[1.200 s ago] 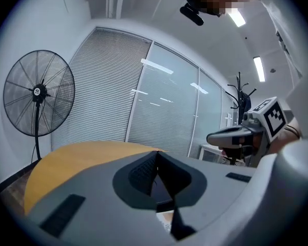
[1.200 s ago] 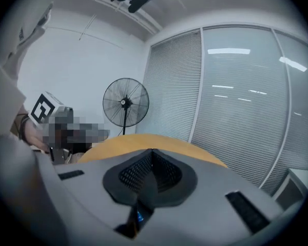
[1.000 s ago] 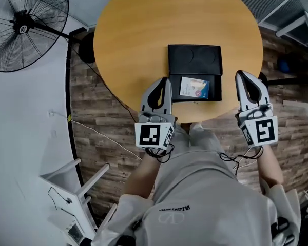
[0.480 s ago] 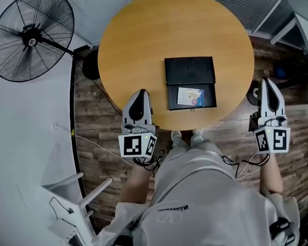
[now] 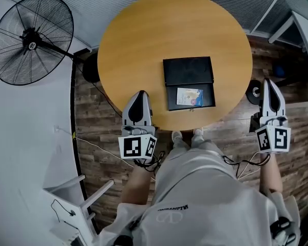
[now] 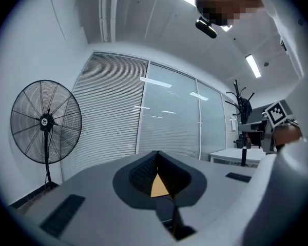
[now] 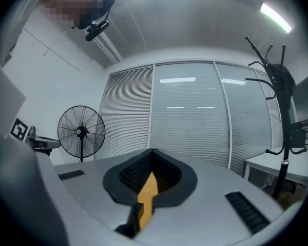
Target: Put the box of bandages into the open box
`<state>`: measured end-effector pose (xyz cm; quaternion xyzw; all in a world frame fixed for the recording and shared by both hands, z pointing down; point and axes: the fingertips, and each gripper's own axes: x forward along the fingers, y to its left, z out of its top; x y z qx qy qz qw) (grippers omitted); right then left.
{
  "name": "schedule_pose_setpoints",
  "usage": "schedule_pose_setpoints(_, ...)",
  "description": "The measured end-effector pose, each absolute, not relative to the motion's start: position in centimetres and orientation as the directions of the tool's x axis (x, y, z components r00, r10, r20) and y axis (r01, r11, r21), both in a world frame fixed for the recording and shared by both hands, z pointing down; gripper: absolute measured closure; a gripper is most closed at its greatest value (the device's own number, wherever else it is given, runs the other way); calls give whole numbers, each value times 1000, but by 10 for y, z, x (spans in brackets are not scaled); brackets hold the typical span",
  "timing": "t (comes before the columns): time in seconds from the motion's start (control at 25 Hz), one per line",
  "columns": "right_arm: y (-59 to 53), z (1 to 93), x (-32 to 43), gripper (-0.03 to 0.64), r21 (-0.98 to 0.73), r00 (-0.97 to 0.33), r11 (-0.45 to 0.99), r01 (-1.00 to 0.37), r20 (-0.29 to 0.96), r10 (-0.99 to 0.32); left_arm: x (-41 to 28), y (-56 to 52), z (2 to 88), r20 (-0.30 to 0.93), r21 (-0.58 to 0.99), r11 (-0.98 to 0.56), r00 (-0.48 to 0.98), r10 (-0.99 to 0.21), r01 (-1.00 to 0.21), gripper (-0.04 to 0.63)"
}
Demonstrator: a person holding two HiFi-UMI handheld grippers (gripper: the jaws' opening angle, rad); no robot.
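On the round wooden table (image 5: 143, 40) lies the open black box (image 5: 189, 83), its lid folded flat to the far side. The box of bandages (image 5: 189, 97), pale with a blue and red print, lies inside the near half. My left gripper (image 5: 138, 97) is shut and empty at the table's near edge, left of the box. Off the table's right side, over the floor, my right gripper (image 5: 272, 83) is likewise shut with nothing in it. Both gripper views look out level across the room; their jaws (image 6: 156, 158) (image 7: 151, 155) meet at the tips.
A standing fan (image 5: 32, 40) is at the left beside the wall, also in the left gripper view (image 6: 45, 122) and the right gripper view (image 7: 81, 132). A coat rack (image 7: 277, 91) and a white desk (image 7: 269, 168) stand at the right. A white chair (image 5: 74, 199) lies on the wooden floor at lower left.
Both grippers have drawn back from the box: the left toward the table's near edge, the right out past the table's right side. The view has widened. The bandage box stays inside.
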<state>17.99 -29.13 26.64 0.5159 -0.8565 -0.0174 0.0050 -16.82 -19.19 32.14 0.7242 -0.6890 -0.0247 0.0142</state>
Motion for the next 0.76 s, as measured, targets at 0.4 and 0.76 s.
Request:
schedule_pose_setpoints(0.4, -292, 268, 182, 600, 39, -467, 467, -884, -5, -884, -166, -192, 322, -18, 53, -52, 51, -999, -997, 588)
schedule_pose_setpoints(0.76, -296, 270, 183, 599, 43, -461, 461, -887, 3, -887, -166, -194, 322, -17, 53, -53, 52, -998, -997, 588)
